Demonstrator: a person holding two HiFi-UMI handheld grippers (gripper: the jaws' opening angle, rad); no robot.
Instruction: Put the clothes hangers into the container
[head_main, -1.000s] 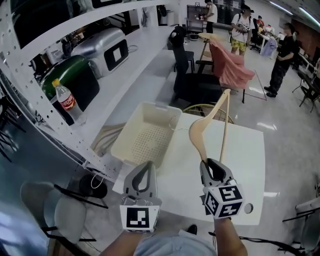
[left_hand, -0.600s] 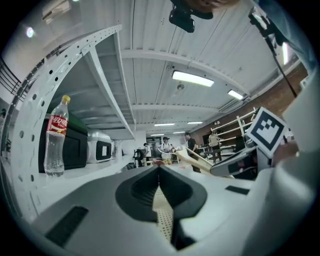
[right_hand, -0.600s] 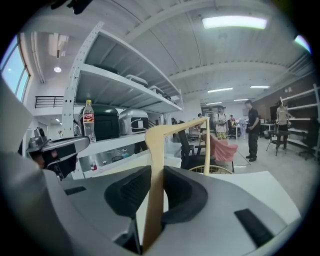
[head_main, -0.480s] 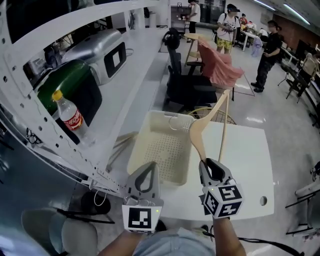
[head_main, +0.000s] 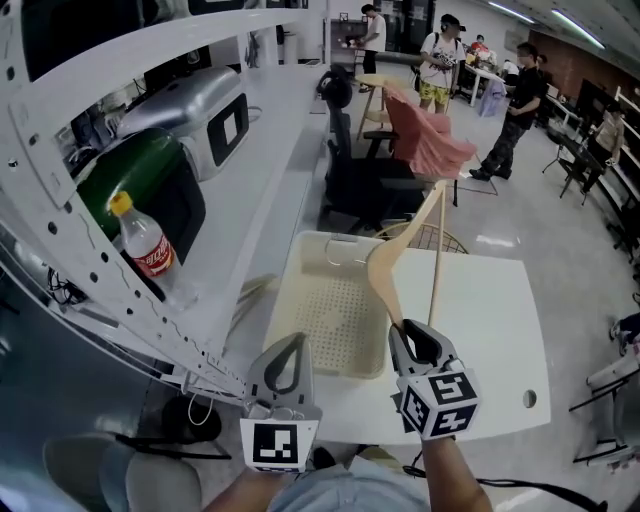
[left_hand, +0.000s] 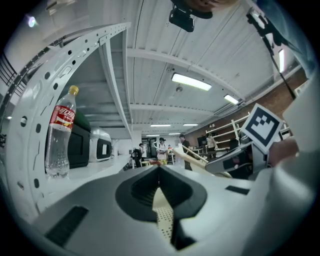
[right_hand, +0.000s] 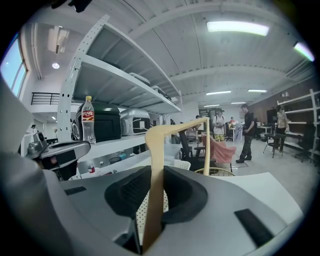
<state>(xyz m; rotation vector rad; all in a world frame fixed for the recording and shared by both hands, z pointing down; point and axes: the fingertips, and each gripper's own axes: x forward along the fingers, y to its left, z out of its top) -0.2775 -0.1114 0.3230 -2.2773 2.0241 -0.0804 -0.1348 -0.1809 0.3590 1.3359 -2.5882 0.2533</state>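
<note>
The pale wooden clothes hanger (head_main: 380, 281) stood upright, one arm clenched in the right tongs (head_main: 407, 333), above the white table (head_main: 490, 330) beside the cream perforated plastic basket (head_main: 297, 292) — raised, likely, to clear its rim; the left tongs (head_main: 289, 348) were closed, empty.

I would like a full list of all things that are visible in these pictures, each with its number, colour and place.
hanger: one, pale wood, held upright over the table's left part
container: one, cream, perforated floor, on the table's left side
table: one, white, straight ahead
bottle: one, clear, red label, yellow cap, on the shelf at left
green appliance: one, behind the bottle
silver appliance: one, further along the shelf
shelf frame: white, perforated, left
chair: one, black, beyond the table
cloth: one, pink, draped behind the chair
people: at least three, standing far back
left gripper: grey, shut, empty
right gripper: grey, shut on the hanger
</note>
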